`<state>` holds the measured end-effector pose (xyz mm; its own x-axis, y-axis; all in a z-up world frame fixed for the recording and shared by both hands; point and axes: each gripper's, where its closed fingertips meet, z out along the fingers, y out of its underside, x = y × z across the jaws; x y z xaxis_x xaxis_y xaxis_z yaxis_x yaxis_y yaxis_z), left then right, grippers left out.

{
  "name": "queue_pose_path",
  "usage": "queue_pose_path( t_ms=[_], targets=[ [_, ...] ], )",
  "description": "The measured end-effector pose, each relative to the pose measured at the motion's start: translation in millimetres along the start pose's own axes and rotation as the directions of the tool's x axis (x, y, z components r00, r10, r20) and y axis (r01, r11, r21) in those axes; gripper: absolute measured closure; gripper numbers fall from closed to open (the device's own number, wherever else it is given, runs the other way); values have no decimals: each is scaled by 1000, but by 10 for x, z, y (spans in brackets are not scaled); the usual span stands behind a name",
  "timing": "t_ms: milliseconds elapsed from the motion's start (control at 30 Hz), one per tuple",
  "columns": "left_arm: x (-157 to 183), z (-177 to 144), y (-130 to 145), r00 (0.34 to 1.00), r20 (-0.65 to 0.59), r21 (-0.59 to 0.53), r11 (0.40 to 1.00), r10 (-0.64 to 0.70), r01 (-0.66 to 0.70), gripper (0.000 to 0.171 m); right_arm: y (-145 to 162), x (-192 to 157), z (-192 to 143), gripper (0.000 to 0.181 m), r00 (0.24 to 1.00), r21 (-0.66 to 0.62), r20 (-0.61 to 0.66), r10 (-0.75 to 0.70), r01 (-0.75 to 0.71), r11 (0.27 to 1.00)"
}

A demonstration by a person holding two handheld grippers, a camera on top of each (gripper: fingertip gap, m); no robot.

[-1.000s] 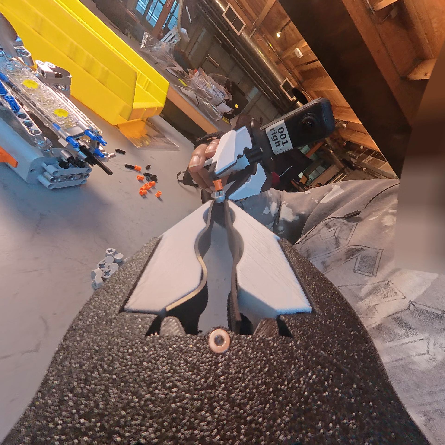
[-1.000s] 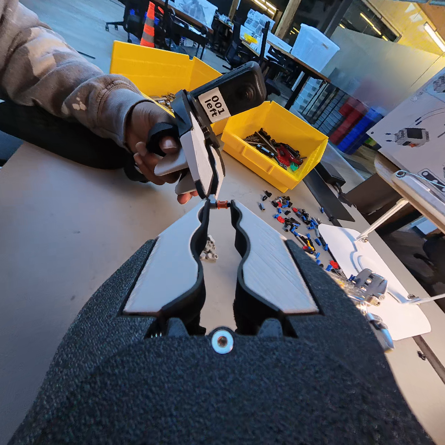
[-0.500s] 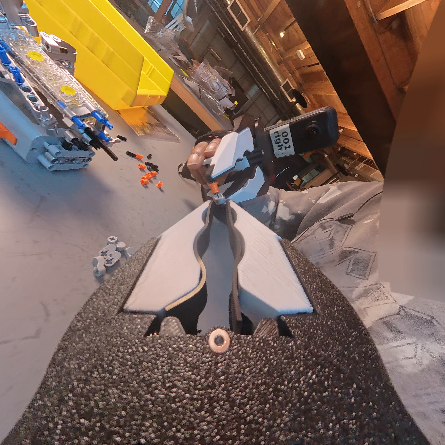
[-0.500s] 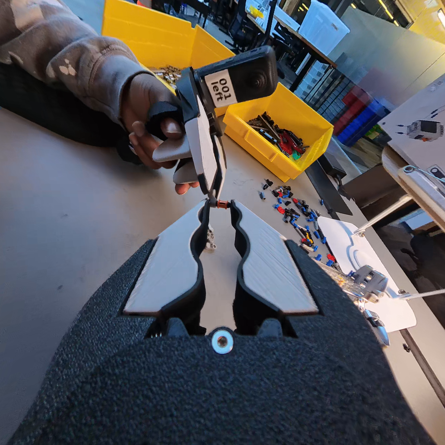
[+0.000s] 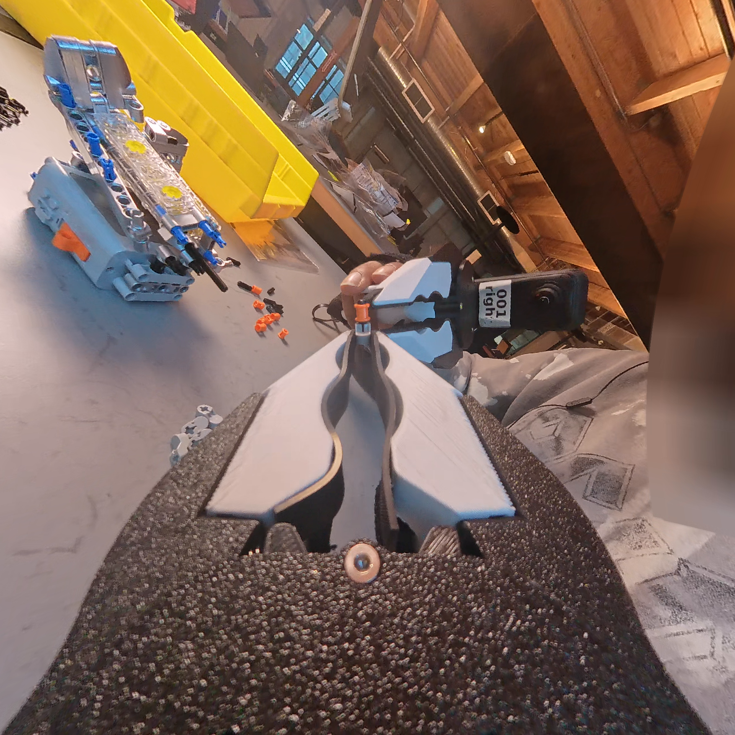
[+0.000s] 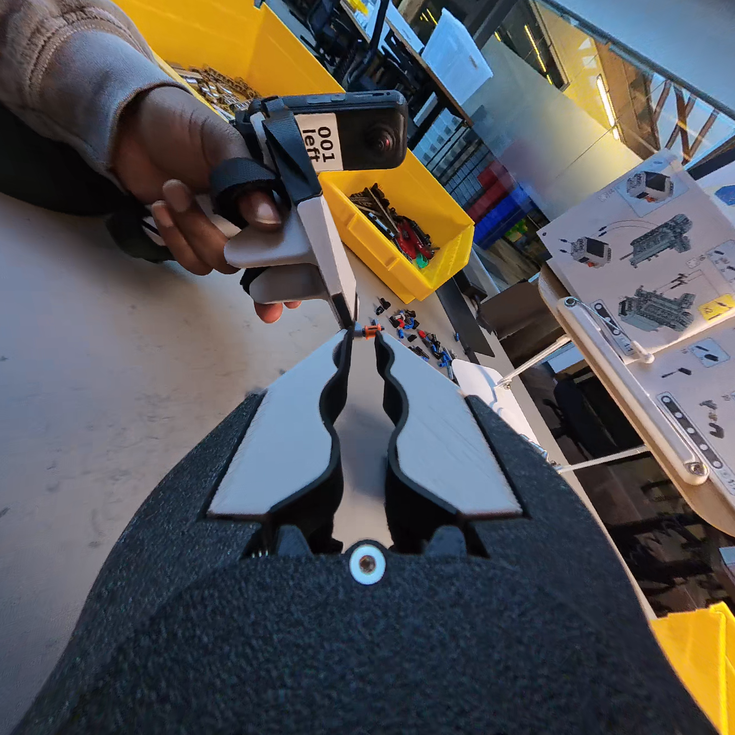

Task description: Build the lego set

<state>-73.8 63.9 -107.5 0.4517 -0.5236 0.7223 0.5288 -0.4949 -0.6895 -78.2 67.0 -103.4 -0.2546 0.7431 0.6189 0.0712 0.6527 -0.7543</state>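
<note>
Between the tips of the left hand-held gripper (image 5: 361, 341), whose fingers are pressed together, sits a small grey bush (image 5: 362, 328), pinched at its lower end. An orange pin (image 5: 361, 313) stands end to end against that bush, and the right hand-held gripper (image 6: 362, 336) is clamped on the pin from the side, its fingers a narrow gap apart with the pin bridging them. Both pieces are held in the air above the table (image 5: 79, 378), with the two grippers meeting tip to tip at a steep angle. Whether the pin is seated in the bush or only touching it I cannot tell. A person's hand (image 6: 179, 167) grips the left tool's handle. Just beside the left gripper's body lies a cluster of grey connectors (image 5: 195, 429). Farther out are loose orange pins (image 5: 268, 318), then a grey and blue brick model (image 5: 119, 222) in front of large yellow bins (image 5: 222, 131). From the right wrist view, scattered blue, black and red pins (image 6: 421, 342) lie beyond the tips, near a small yellow bin (image 6: 453, 254) of parts. An instruction sheet (image 6: 656, 258) stands propped well off to the side.
</note>
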Motion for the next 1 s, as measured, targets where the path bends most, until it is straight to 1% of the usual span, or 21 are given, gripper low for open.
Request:
queue_pose_path(
  t_ms=[67,133,400,633,833,1000],
  targets=[
    [1,4,19,1000,3,-12,1000,4,-4,166,14,-8,8,169,1000,-4,8,5,-5,1000],
    [2,10,41,1000,6,-26,1000,11,-11,166,29,-29,18,163,1000,-8,21,9,-9,1000],
    [11,19,90,1000,2,-58,998,5,-5,167,40,-45,14,167,999,-16,22,-24,24,1000],
    [23,18,139,1000,9,-96,995,27,-26,167,33,-92,5,170,998,-11,38,-58,59,998],
    [4,24,185,1000,13,-119,993,19,-17,167,62,-133,2,171,992,-40,50,-116,118,992],
    [-14,28,192,1000,14,-124,992,22,-20,167,84,-131,14,171,993,-45,54,-106,109,993]
  ],
)
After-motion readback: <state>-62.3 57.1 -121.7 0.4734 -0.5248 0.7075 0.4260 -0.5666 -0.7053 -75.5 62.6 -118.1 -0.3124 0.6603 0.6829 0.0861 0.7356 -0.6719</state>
